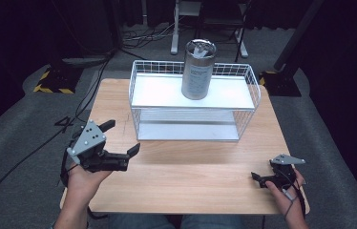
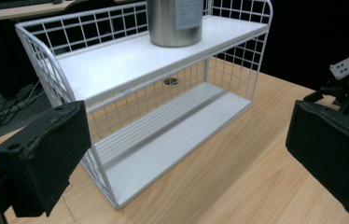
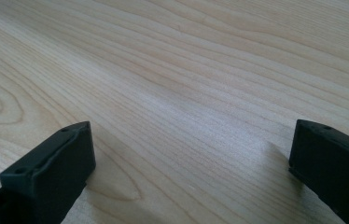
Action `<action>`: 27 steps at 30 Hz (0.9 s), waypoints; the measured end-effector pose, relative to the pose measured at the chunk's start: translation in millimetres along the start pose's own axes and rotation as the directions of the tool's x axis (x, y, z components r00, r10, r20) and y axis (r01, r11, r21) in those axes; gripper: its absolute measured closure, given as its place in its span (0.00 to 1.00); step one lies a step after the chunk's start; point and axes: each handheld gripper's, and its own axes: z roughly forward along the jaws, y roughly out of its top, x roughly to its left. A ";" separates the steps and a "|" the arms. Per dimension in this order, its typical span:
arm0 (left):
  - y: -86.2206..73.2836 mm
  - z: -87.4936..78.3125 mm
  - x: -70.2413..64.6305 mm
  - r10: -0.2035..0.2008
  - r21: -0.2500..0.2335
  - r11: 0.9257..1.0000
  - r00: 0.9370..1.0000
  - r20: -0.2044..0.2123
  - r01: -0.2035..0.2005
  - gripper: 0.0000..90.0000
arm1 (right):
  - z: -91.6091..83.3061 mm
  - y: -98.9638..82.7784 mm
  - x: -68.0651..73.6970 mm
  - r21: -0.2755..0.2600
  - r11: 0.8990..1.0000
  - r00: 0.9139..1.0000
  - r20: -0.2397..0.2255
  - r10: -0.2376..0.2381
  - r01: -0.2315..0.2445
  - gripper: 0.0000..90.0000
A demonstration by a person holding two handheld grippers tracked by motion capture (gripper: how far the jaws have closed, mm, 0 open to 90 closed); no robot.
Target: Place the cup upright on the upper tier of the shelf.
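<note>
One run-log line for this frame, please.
left gripper: open, empty, facing wire shelf rack | right gripper: open, empty, low over table | steel canister: upright on rack's top shelf, untouched

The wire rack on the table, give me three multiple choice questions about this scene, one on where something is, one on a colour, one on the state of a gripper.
1. Where does the metal canister stand?
A. on the top shelf of the wire rack
B. on the rack's bottom shelf
C. on the table beside the rack

2. What colour is the rack?
A. black
B. white
C. red

3. How does the left gripper stand?
A. shut on the canister
B. shut on the rack's wire
C. open and holding nothing

Answers:
1. A, the high view shows the canister upright on the upper shelf.
2. B, its wires and shelves are white in the high view and the left gripper view.
3. C, its jaws are spread wide over the wooden table with nothing between them.
</note>
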 end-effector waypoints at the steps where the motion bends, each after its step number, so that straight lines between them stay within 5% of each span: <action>1: -4.8 0.4 -1.0 0.001 0.010 1.000 1.000 -0.003 -0.001 0.01 | 0.0 0.0 0.0 0.000 1.000 1.000 0.000 0.000 0.000 0.01; 8: -38.3 0.6 1.2 -0.044 0.004 0.999 0.999 0.016 0.044 0.01 | 0.0 0.0 0.1 0.000 1.000 1.000 0.000 0.000 0.000 0.01; 14: -62.0 6.6 7.8 -0.074 0.065 0.995 0.996 -0.045 0.077 0.01 | 0.0 0.0 0.0 0.000 1.000 1.000 0.000 0.000 0.000 0.01; 27: -120.3 21.9 19.4 -0.125 0.214 0.966 0.985 -0.116 0.148 0.01 | 0.0 0.0 0.0 0.000 1.000 1.000 -0.001 0.000 0.000 0.01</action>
